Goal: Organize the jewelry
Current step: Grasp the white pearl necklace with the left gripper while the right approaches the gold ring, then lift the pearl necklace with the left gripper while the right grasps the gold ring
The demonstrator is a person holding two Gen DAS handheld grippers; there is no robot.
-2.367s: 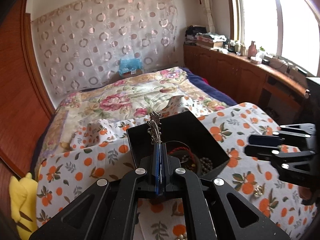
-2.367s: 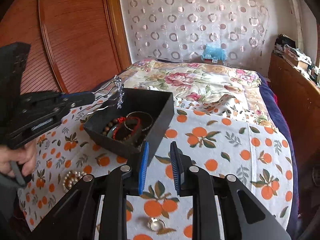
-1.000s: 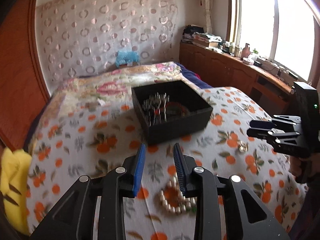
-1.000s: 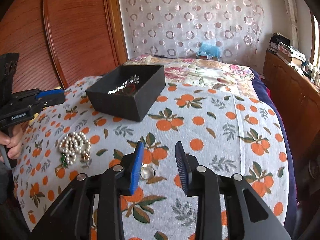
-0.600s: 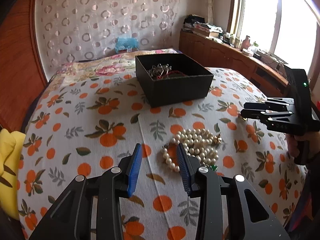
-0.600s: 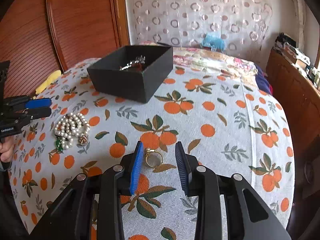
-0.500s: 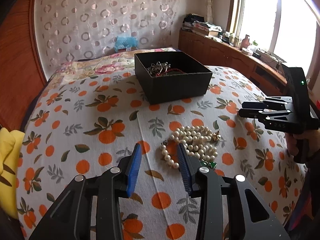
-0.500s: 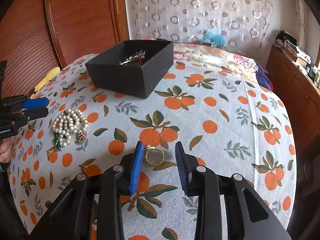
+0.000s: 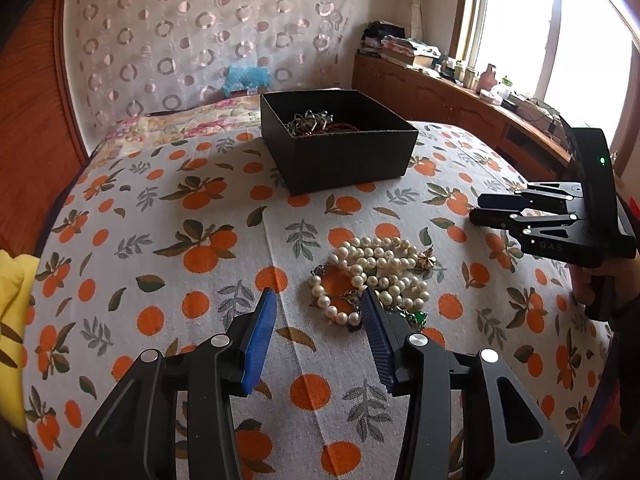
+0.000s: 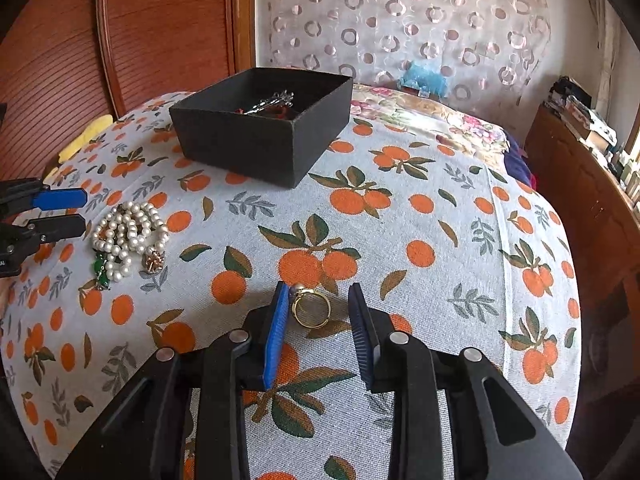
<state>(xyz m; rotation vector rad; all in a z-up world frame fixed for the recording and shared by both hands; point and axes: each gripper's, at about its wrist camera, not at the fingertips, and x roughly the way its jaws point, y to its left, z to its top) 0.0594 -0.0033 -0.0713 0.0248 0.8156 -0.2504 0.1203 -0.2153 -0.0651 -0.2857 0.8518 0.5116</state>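
Observation:
A black open box (image 9: 340,148) stands on the orange-print cloth and holds a silver hair clip (image 9: 306,120) and red bracelets; the box also shows in the right wrist view (image 10: 260,136). A pearl necklace pile (image 9: 372,276) with a green pendant lies just ahead of my left gripper (image 9: 320,300), which is open and empty, its right finger at the pile's near edge. A gold ring (image 10: 311,310) lies on the cloth between the fingertips of my open right gripper (image 10: 318,300). The pearls (image 10: 128,236) lie at the left there.
The orange-print cloth (image 9: 160,220) covers a bed. A wooden wardrobe (image 10: 140,32) stands on the left. A wooden cabinet under the window (image 9: 460,108) runs along the right. A yellow item (image 9: 12,300) lies at the cloth's left edge.
My left gripper let go of the silver hair clip in the box, opened and drew back to the pearl pile. My right gripper came down around the gold ring.

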